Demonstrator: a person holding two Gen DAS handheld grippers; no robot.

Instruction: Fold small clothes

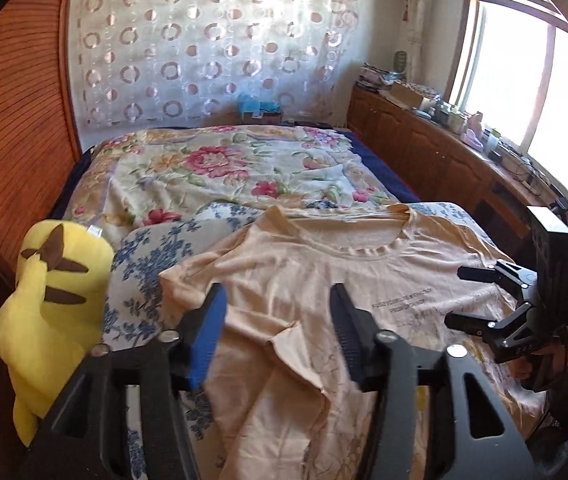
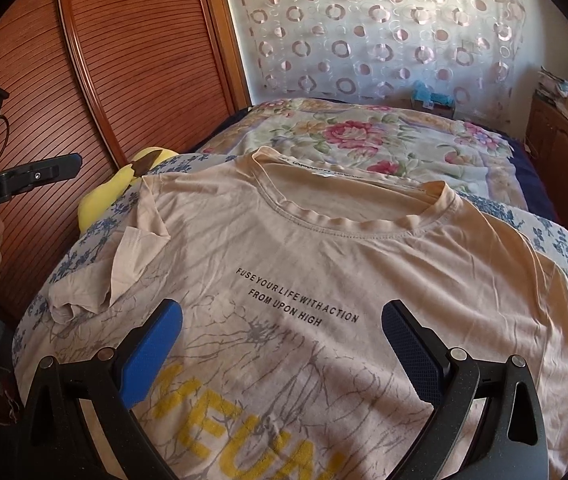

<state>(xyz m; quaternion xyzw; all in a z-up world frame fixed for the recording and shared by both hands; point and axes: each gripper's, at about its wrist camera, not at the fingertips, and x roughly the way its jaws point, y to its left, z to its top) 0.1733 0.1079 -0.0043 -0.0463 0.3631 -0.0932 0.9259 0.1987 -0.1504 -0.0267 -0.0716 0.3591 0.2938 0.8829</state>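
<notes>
A peach T-shirt (image 1: 323, 280) with black text and a yellow print lies front up on the bed, collar away from me; it also fills the right wrist view (image 2: 343, 248). Its left sleeve (image 2: 124, 268) is folded and crumpled inward. My left gripper (image 1: 278, 312) is open and empty, just above the shirt's left sleeve side. My right gripper (image 2: 282, 336) is open and empty above the shirt's chest print. The right gripper also shows in the left wrist view (image 1: 459, 296), and the left one at the edge of the right wrist view (image 2: 64, 164).
A blue-flowered pillow or cover (image 1: 144, 264) lies under the shirt. A yellow plush toy (image 1: 52, 308) sits at the left. A flowered quilt (image 1: 212, 164) covers the bed behind. A wooden cabinet (image 1: 423, 144) with clutter runs along the right; a wooden slatted door (image 2: 132, 60) stands left.
</notes>
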